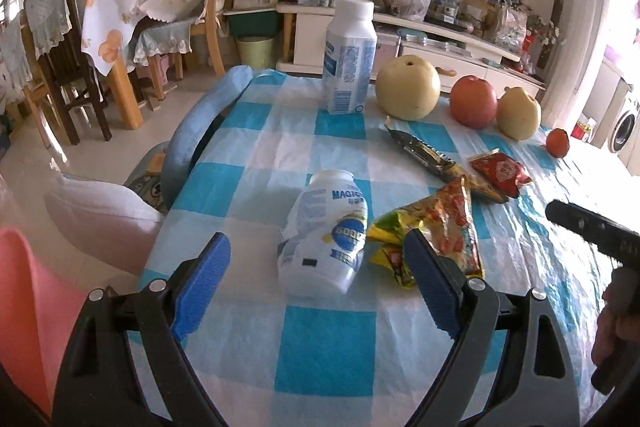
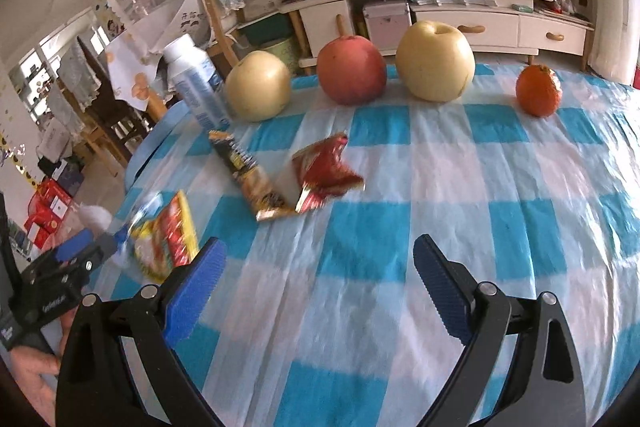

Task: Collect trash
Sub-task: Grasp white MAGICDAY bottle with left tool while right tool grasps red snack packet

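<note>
Blurred yellow wrapper (image 2: 166, 239) behind left gripper (image 2: 86, 247)

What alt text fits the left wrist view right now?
The open left gripper frames a white bottle lying on its side on a blue checked tablecloth. Snack wrappers lie just right of it; an upright bottle and fruit stand behind.

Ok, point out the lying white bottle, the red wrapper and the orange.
lying white bottle (image 1: 324, 235), left wrist view, on its label.
red wrapper (image 2: 326, 169), right wrist view, on its crumpled middle.
orange (image 2: 538, 91), right wrist view, on its front.
</note>
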